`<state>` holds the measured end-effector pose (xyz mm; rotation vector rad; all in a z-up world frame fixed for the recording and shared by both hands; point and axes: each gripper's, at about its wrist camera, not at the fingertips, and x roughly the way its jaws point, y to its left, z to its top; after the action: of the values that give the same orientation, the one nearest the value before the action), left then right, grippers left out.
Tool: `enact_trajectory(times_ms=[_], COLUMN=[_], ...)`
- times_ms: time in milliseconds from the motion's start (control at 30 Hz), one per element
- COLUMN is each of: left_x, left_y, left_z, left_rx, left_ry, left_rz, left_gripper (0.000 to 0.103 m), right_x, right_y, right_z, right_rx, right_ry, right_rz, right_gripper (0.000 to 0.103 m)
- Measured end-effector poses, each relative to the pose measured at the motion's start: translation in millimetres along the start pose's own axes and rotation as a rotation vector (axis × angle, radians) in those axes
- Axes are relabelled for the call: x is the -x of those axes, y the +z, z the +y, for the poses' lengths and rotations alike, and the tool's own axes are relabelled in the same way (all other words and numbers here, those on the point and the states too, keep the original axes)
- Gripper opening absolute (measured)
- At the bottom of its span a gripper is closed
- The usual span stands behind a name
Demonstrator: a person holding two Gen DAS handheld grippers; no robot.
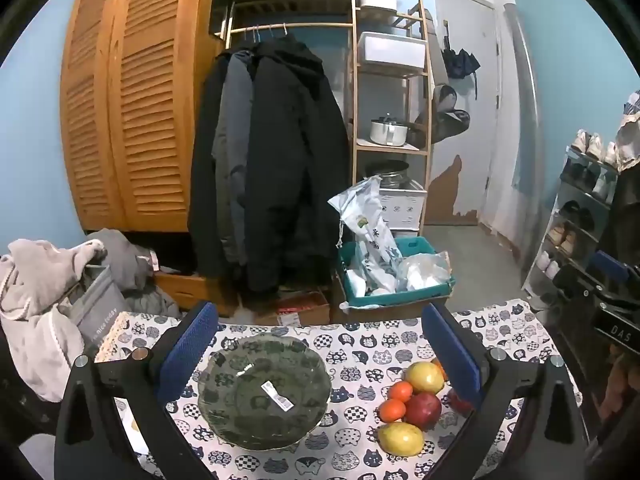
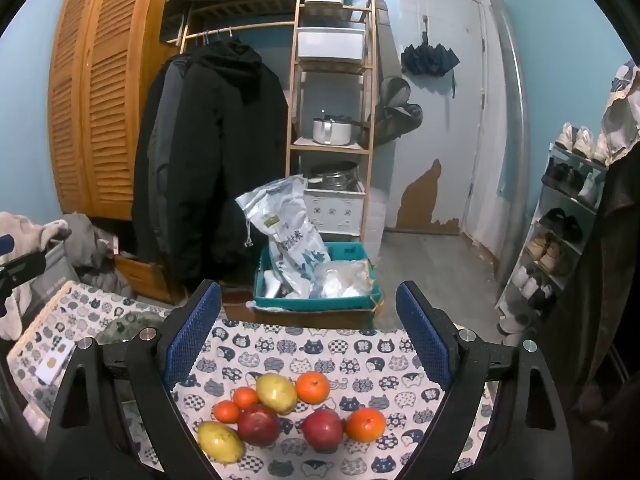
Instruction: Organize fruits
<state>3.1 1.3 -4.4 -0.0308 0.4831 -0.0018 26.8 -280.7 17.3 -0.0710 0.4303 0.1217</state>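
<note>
Cluttered entryway behind: a louvred wooden wardrobe [image 1: 120, 120] at far left, dark coats [image 1: 272, 152] on a rail beside it, a shelf unit [image 1: 392, 92] and a pale door [image 1: 464, 112] to the right. Your work surface is a table under a cat-print cloth [image 1: 360, 344].

On that cloth, the largest item is a green patterned glass plate [image 1: 240, 364] carrying a label and no fruit. It lies squarely ahead of your left gripper [image 1: 320, 360], whose blue pads stand wide apart with nothing between them.

The fruits sit in a loose cluster to the right of the plate, just beside its rim but apart from it. Your right gripper [image 2: 308, 344] hangs directly over the near side of this cluster, jaws spread and empty. Counted from that view: two yellow-green fruits [image 2: 276, 393] [image 2: 220, 441], two red apples [image 2: 258, 425] [image 2: 323, 429], two larger oranges [image 2: 313, 387] [image 2: 365, 423] and two small mandarins [image 2: 245, 397] [image 2: 226, 411].

Judgement: nothing has yet gone onto the plate, so the task stands at its start. The right hand is the nearer one to the fruit; the plate lies to its left. The near yellow-green fruit has its long axis slanting from far left to near right, so a grip across its short width looks the safer choice. Round fruits touching one another may roll when a neighbour is lifted.
</note>
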Motion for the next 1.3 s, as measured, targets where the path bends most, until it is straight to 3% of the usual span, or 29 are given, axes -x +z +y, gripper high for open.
enact_trajectory(times_ms=[1300], left_x=[4.7], left_y=[2.7], left_z=[-5.8], left_rx=[-0.013], left_ry=[-0.019], left_rz=[-0.005], left_gripper=[0.103], right_x=[-0.1], right_y=[1.8], right_z=[0.1], right_rx=[0.0], right_ry=[0.003], right_rz=[0.004], right_gripper=[0.088])
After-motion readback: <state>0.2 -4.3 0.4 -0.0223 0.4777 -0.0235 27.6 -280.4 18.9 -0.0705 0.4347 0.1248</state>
